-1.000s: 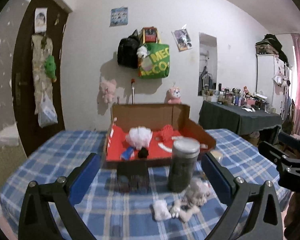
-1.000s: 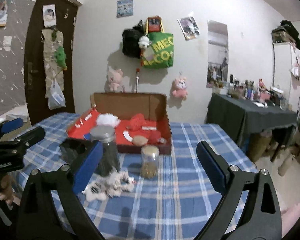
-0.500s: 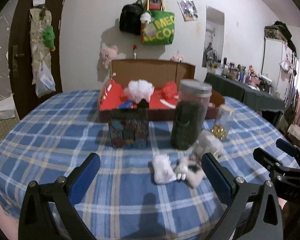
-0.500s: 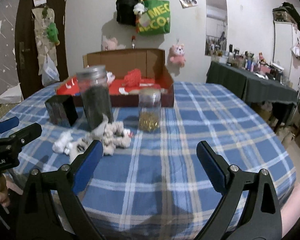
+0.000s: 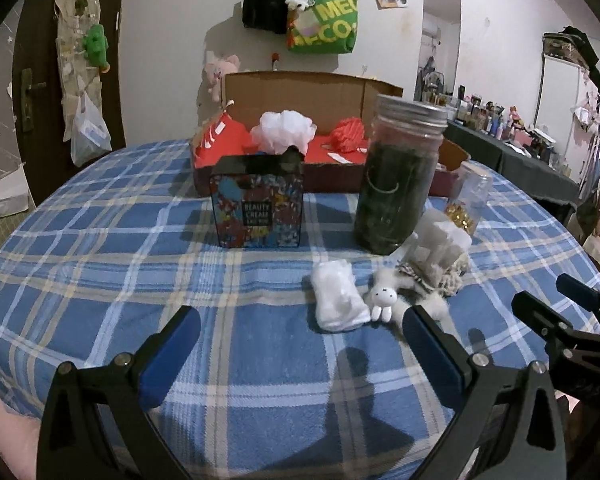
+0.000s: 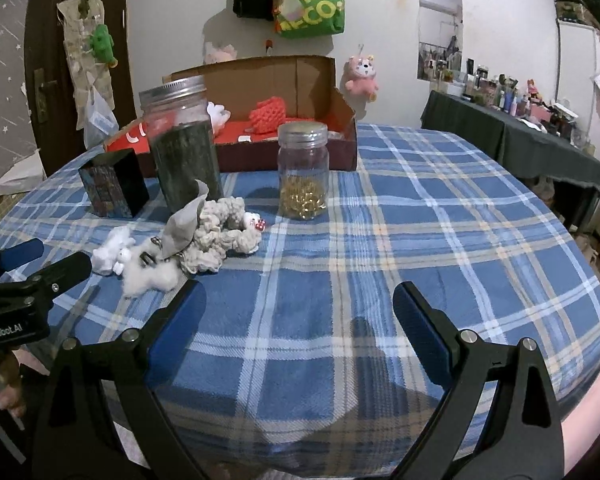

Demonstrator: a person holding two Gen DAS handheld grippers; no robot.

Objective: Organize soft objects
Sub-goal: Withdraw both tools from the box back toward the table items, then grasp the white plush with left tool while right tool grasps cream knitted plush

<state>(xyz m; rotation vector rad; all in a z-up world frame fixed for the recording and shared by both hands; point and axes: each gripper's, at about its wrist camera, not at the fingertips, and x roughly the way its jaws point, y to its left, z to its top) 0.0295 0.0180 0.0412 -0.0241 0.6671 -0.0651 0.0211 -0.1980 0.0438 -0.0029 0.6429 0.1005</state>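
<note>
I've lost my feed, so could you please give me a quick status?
Both grippers open, empty. Soft toys heaped on tablecloth, untouched. Dark jar stands behind them.

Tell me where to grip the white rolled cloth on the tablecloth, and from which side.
Grip the white rolled cloth across its middle, fingers on its two long sides, descending from above and the near edge with the left hand-held gripper. It lies flat, lengthwise away from the camera, its left side clear; the small white bunny plush sits close on its right.
</note>
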